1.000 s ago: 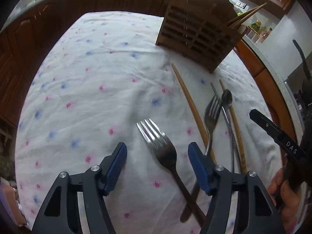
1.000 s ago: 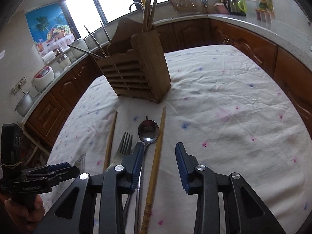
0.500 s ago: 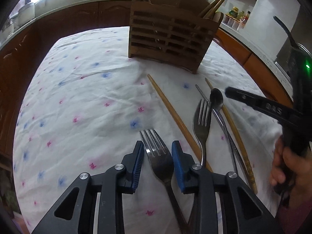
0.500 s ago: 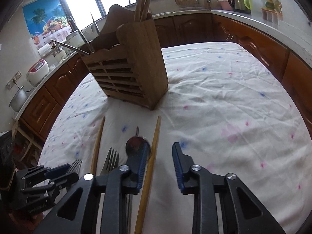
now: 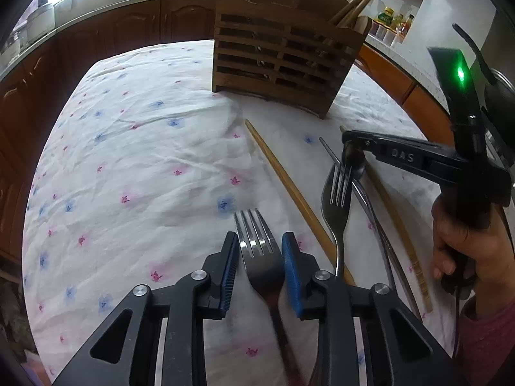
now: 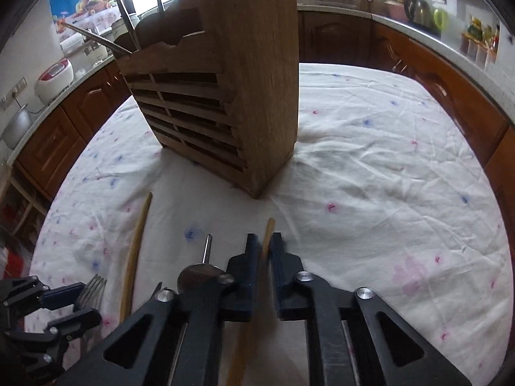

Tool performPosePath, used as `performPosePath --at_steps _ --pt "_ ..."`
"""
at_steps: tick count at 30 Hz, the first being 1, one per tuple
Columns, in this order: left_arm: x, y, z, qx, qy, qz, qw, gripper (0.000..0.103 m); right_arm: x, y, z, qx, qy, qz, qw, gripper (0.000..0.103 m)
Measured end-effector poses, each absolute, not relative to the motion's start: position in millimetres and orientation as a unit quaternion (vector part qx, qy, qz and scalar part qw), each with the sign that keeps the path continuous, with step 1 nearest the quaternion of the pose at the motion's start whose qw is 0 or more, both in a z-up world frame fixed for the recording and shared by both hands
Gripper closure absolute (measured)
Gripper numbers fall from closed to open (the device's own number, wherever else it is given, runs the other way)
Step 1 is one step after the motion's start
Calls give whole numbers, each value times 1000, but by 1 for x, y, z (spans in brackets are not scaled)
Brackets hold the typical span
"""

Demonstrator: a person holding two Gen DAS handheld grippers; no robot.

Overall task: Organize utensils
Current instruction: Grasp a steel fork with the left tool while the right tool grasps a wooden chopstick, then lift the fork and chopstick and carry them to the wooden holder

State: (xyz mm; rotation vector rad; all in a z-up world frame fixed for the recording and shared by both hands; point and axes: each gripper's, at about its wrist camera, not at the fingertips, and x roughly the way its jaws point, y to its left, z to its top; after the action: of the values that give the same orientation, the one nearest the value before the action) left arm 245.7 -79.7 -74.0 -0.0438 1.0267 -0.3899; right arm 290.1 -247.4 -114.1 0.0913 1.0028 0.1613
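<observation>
My left gripper (image 5: 260,254) is shut on a steel fork (image 5: 257,244), its tines pointing forward over the flowered cloth. My right gripper (image 6: 264,251) is shut on a wooden chopstick (image 6: 268,229) whose tip sticks out between the pads. The right gripper also shows in the left wrist view (image 5: 354,148), over a second fork (image 5: 336,193) and a spoon (image 5: 357,164). A second chopstick (image 5: 283,180) lies on the cloth. The wooden slatted utensil holder (image 6: 225,96) stands ahead, with chopsticks and metal utensils in it.
The table carries a white flowered cloth (image 6: 386,177). Brown cabinets and a counter (image 6: 450,74) ring the table. A rice cooker (image 6: 53,80) and a pot stand on the left counter. The left gripper shows at the lower left of the right wrist view (image 6: 58,305).
Both grippers have closed: the left on the fork, the right on the chopstick. Both have moved closer to the wooden holder.
</observation>
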Motion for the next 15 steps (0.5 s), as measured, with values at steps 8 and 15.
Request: performPosePath --at_steps 8,15 --pt "232 -60 -54 -44 470 -188 861 82 254 -262 -68 107 427 101 892 98" --pt "205 -44 -15 -56 429 -198 879 82 221 -264 -19 119 373 117 913 98"
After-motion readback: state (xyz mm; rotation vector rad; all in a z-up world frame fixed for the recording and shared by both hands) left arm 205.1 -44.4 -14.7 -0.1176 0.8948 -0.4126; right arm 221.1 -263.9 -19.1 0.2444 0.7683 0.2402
